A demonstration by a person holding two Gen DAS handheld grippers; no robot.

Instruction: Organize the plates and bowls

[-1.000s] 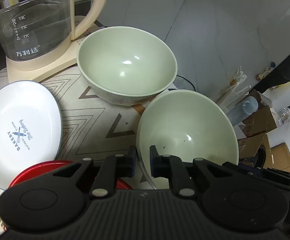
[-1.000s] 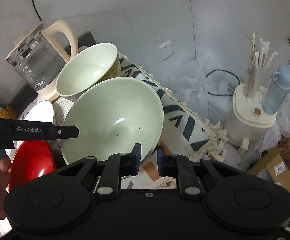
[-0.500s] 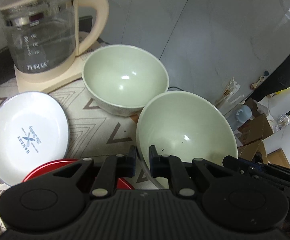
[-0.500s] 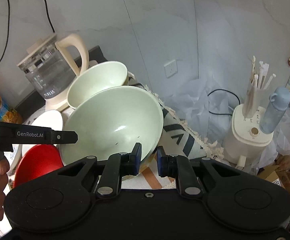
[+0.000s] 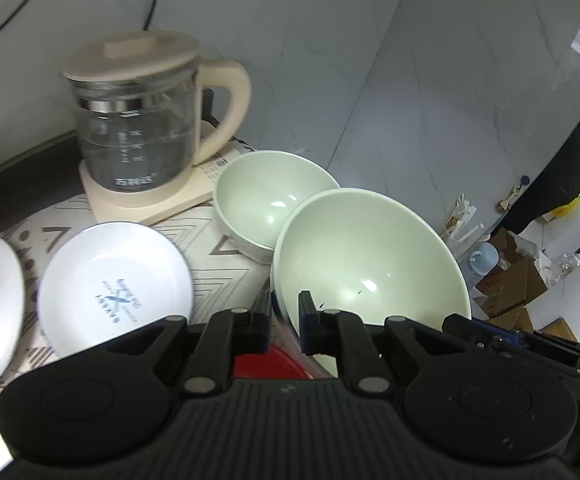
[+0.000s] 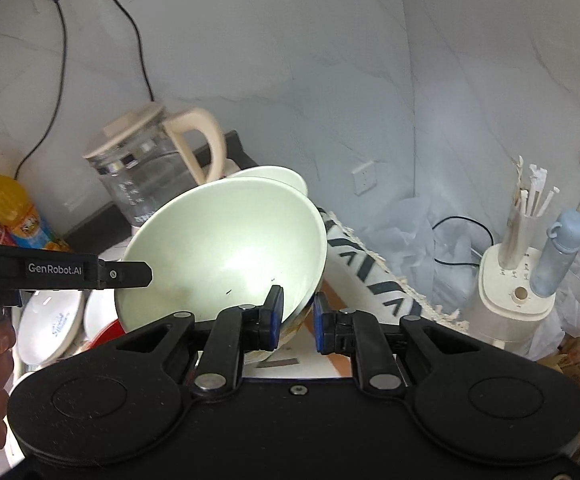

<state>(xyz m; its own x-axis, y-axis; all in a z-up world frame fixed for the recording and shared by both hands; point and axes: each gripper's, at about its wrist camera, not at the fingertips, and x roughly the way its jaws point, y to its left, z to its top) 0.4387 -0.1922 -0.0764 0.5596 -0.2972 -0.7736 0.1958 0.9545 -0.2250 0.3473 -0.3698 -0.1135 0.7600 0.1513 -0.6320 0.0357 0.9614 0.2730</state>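
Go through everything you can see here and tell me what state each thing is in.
Large pale green bowl: tilted, rim pinched by both grippers.
Smaller pale green bowl: upright, empty, on the patterned cloth.
White printed plate: lying face up.
Glass kettle with cream lid: lid on, seated on its base.
Left gripper: shut on the rim.
Right gripper: shut on the rim.

A kettle [image 5: 142,120] is blocking the upper left; a second bowl [image 5: 266,196] is sitting just beside it. 2 white plates [image 5: 114,288] are crowding the lower left. Bare patterned cloth [image 5: 226,256] is lying between them.
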